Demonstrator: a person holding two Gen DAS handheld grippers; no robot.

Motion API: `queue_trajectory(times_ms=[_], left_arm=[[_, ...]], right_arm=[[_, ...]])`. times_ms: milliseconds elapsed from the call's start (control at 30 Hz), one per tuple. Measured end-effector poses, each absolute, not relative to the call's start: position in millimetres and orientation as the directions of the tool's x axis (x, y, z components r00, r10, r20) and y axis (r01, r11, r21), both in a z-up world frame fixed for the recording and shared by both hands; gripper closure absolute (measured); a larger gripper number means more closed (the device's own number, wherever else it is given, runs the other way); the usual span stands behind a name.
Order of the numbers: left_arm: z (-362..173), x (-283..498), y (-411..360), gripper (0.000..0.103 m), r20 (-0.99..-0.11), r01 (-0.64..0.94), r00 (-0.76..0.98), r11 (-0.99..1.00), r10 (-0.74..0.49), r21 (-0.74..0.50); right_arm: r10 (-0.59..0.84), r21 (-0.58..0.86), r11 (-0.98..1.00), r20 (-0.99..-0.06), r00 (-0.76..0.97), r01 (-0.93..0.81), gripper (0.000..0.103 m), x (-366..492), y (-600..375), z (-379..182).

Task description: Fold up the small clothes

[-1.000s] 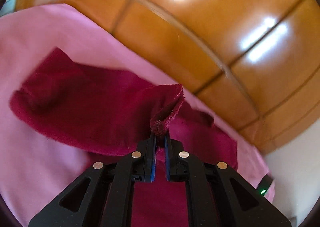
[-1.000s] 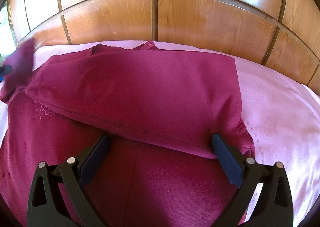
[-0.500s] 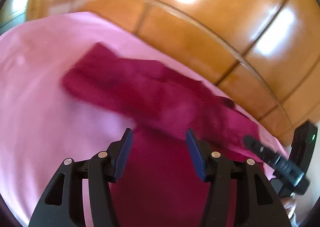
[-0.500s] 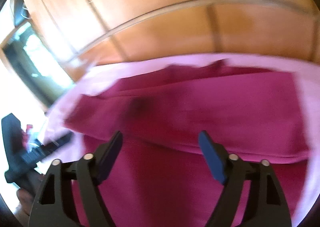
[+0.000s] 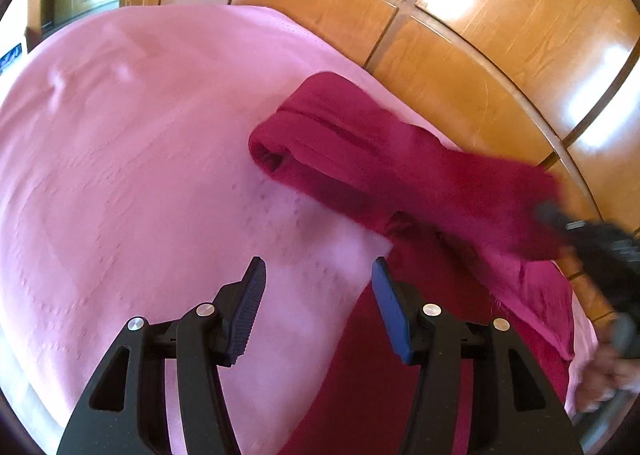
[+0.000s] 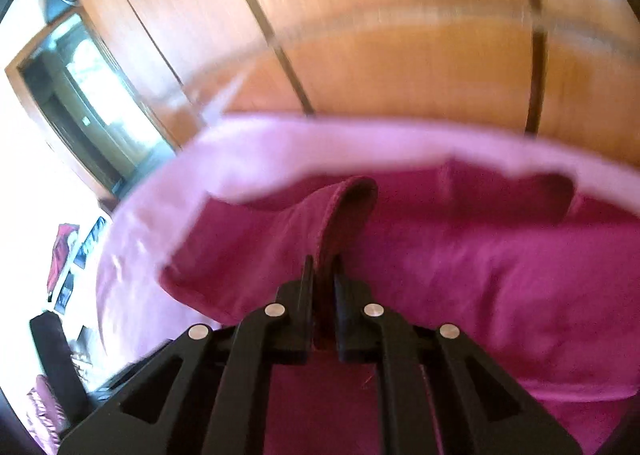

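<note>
The crimson garment (image 6: 460, 263) lies on the pink sheet (image 5: 120, 175). A raised fold is pinched by the closed right gripper (image 6: 322, 275); the left gripper (image 5: 318, 307) stands half open, empty. Slippage from the shallow pinch could undo the fold.

black hand-held gripper (image 5: 318, 309), silver screws, ribbed pads

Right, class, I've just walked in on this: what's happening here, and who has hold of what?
A person with two hand-held grippers is folding a dark red garment on a pink bedsheet. The right gripper is shut on a fold of the cloth, lifting it. The left gripper is open and empty over the sheet, beside the garment's edge. The fold is not finished.
</note>
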State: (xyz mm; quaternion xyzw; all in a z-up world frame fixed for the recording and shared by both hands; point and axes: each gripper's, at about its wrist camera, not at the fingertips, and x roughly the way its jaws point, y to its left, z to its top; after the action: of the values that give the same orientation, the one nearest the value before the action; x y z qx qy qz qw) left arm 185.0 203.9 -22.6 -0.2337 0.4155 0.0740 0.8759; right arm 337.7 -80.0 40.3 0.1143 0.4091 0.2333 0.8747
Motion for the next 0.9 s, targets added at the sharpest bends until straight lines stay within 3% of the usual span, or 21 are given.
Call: queue_trajectory(times_ms=[300,367,433,500,600,767,900], left_arm=[[-30.9,235.6,183.4,0.052,-0.804,-0.354,0.592,0.911,0.044,-0.211],[-33.8,241.0,182.4,0.062,-0.808,-0.352,0.588,0.911,0.038,-0.213],[-33.0,240.8,176.8,0.080,-0.800,-0.326,0.599,0.922,0.030,-0.210],[-31.4,238.4,167.3,0.092,-0.791,-0.284,0.611,0.940,0.024,-0.191],[-29.4,231.0,152.1,0.100,-0.778,-0.241,0.627,0.960,0.042,-0.142],[-36.2,226.4,149.6,0.100,-0.789,-0.215,0.613,0.969,0.041,-0.118],[-26.0,211.5,158.4,0.099,-0.790,-0.194,0.613,0.968,-0.007,-0.159]], right_arm=[[0.419,0.333,0.904,-0.569,0.707,-0.267,0.096,314.5,-164.0,84.2],[0.382,0.331,0.917,-0.571,0.727,-0.222,0.096,312.3,-188.9,77.6],[0.356,0.344,0.922,-0.583,0.730,-0.175,0.096,307.6,-211.4,66.2],[0.321,0.358,0.927,-0.617,0.718,-0.107,0.096,301.9,-238.1,43.4],[0.273,0.357,0.934,-0.672,0.688,-0.023,0.096,296.4,-260.5,9.2],[0.249,0.385,0.918,-0.746,0.618,0.095,0.096,299.0,-284.0,-44.0],[0.290,0.445,0.889,-0.728,0.622,0.105,0.094,295.3,-295.1,-55.8]])
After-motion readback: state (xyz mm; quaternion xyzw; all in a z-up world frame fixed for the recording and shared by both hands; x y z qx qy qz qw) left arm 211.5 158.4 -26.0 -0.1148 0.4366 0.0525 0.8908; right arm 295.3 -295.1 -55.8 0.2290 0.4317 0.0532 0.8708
